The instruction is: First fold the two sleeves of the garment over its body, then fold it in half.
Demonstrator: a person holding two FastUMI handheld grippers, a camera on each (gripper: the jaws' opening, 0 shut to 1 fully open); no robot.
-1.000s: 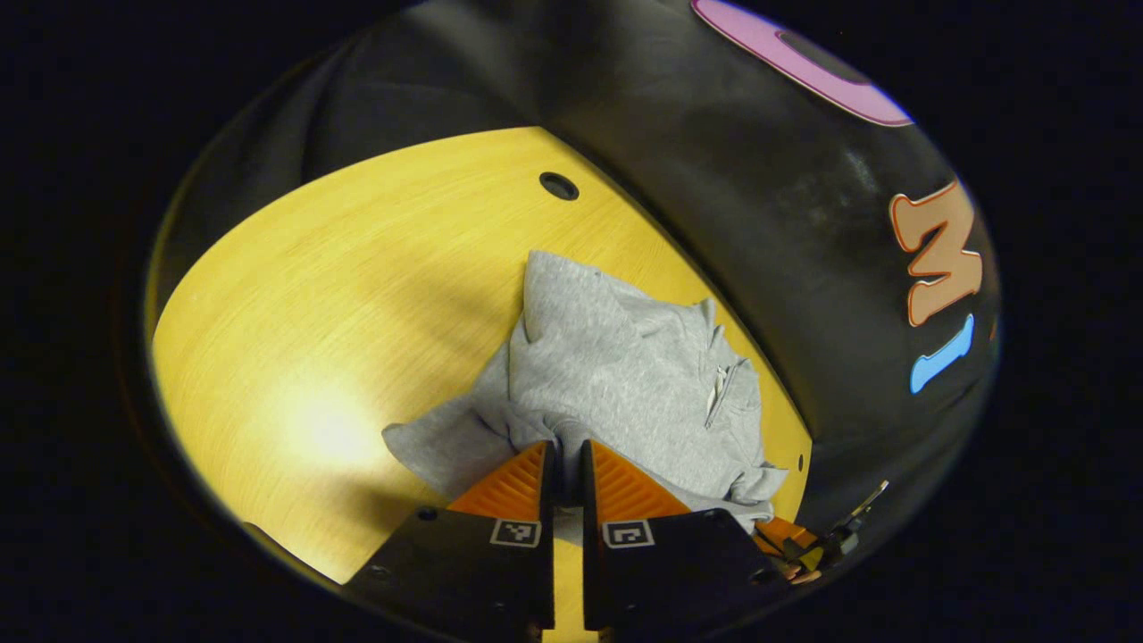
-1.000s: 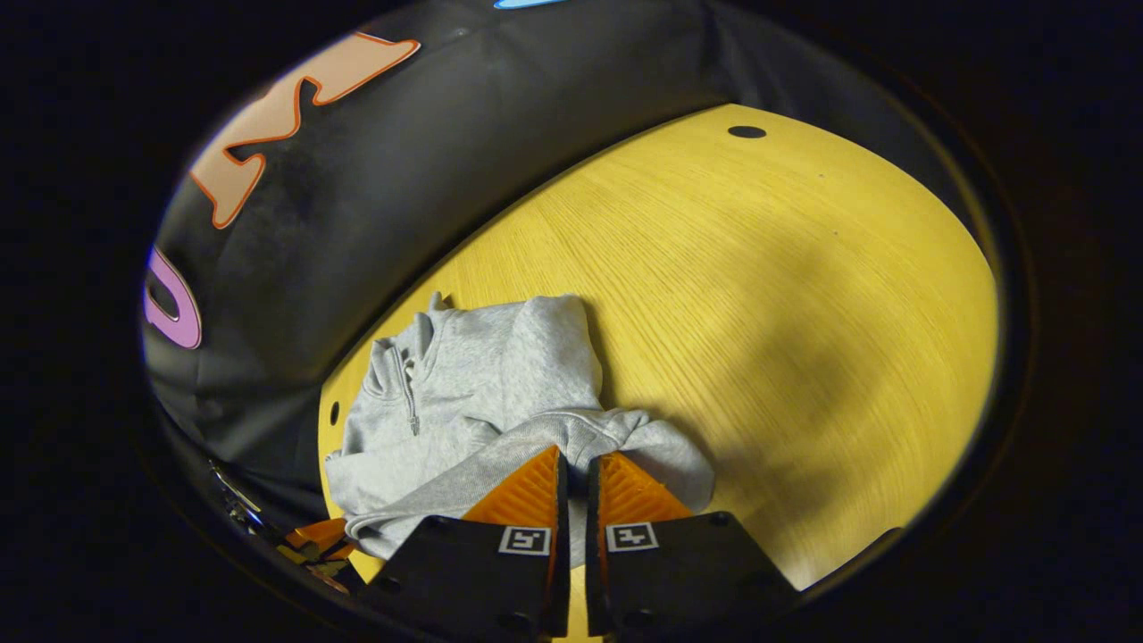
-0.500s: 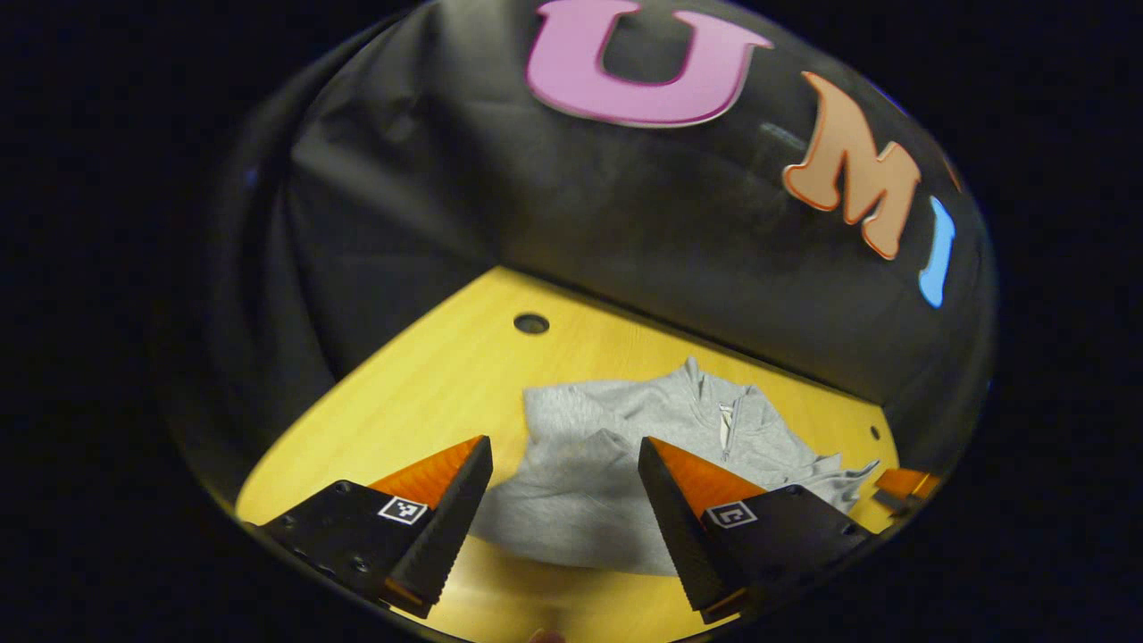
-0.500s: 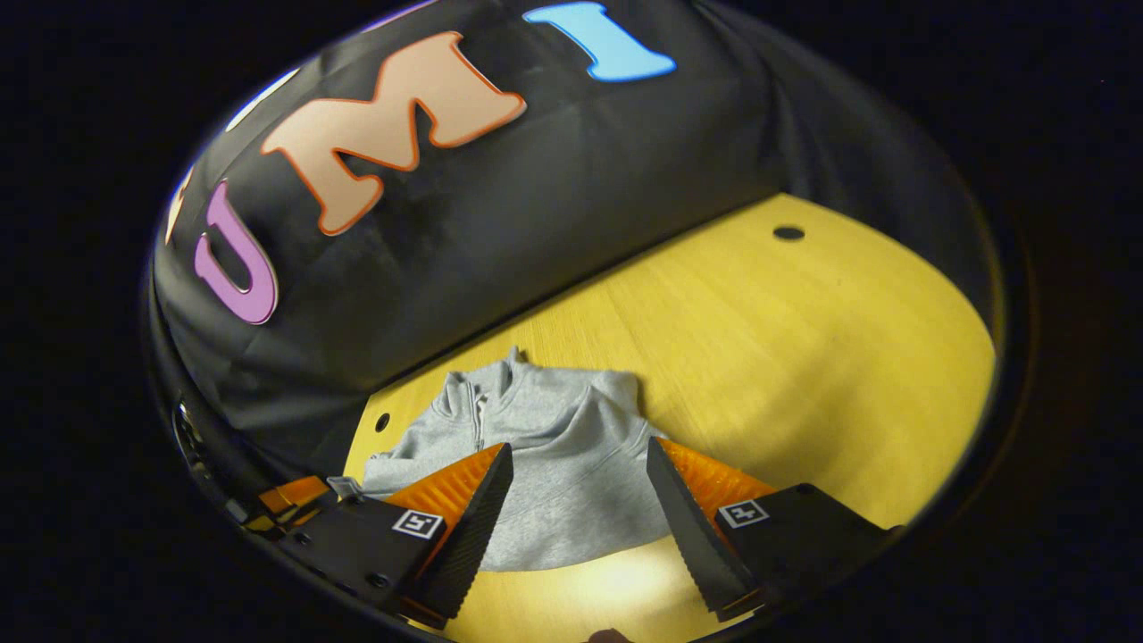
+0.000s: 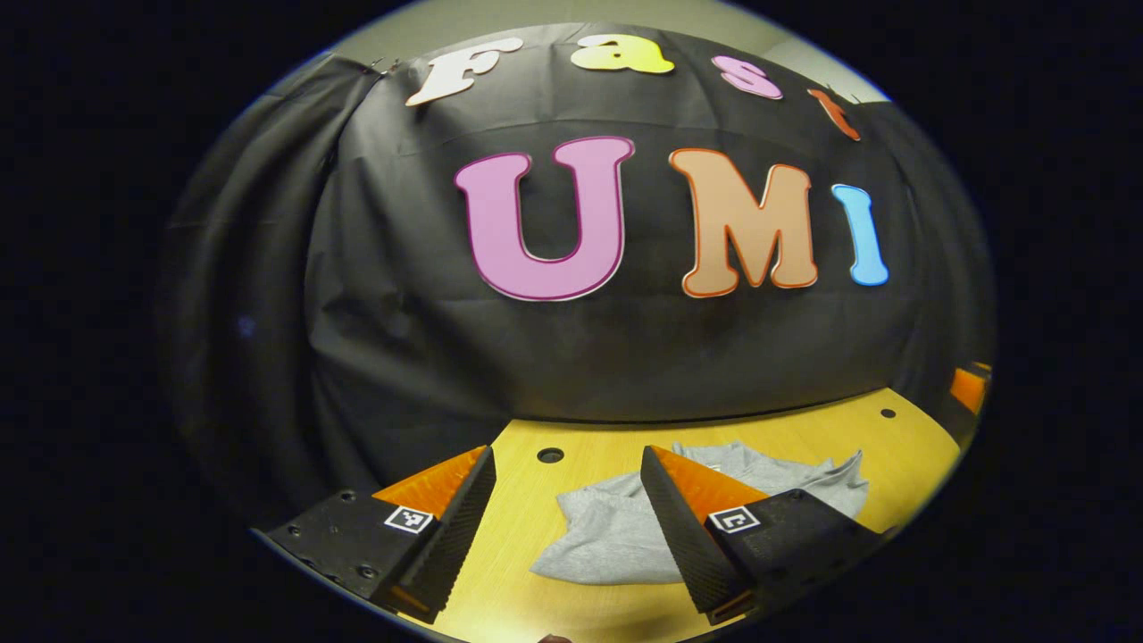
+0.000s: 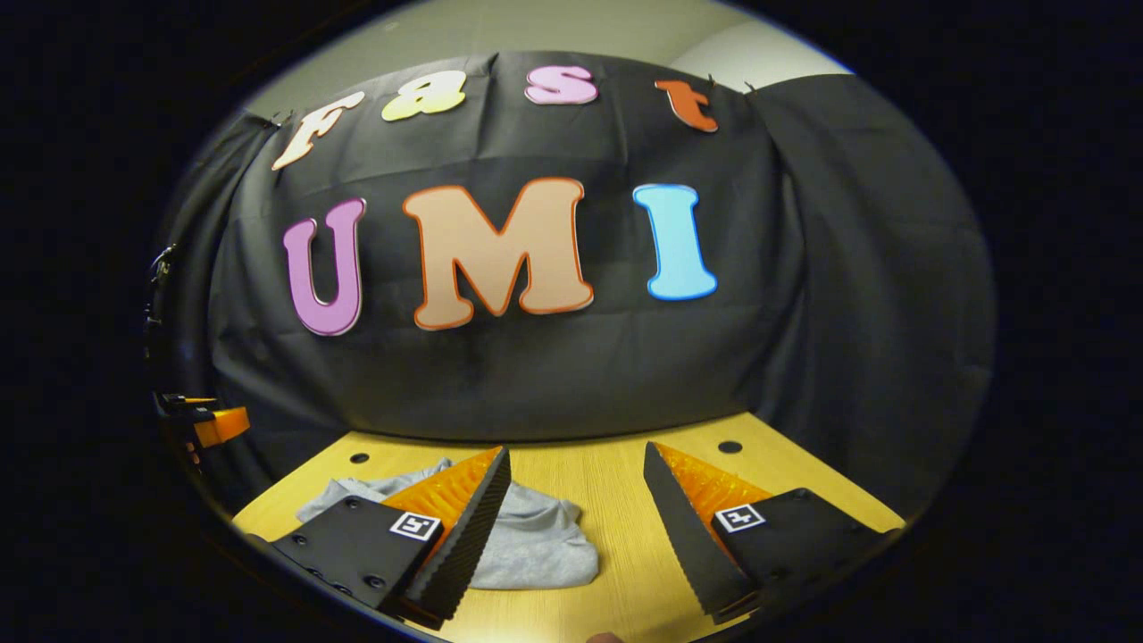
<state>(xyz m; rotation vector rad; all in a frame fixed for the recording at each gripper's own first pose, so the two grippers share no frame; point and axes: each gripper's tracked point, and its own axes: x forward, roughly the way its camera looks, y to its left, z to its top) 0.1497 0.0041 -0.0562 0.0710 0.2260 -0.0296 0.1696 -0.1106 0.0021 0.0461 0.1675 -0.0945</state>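
The grey zip-neck garment (image 5: pixel 616 540) lies folded in a compact heap on the yellow wooden table (image 5: pixel 500 554), near the back wall. In the left gripper view my left gripper (image 5: pixel 565 453) is open, raised and drawn back from the cloth, which lies beyond and partly behind its right finger (image 5: pixel 692 527). From the right gripper view the garment (image 6: pixel 536 549) sits low and left, partly behind the left finger (image 6: pixel 464 527). My right gripper (image 6: pixel 577 449) is open too, holding nothing. Both cameras look level at the wall.
Small round holes mark the tabletop (image 6: pixel 616 545): one hole (image 5: pixel 550 455) left of the garment, another hole (image 6: pixel 730 446) to its right. The black cloth wall (image 6: pixel 500 375) stands right behind the table. A piece of hand-held hardware (image 6: pixel 210 424) pokes in at the left edge.
Both grippers were shut on the garment's edge a second ago. They opened, let it go, then lifted and tilted up away from the table. The garment now lies folded.
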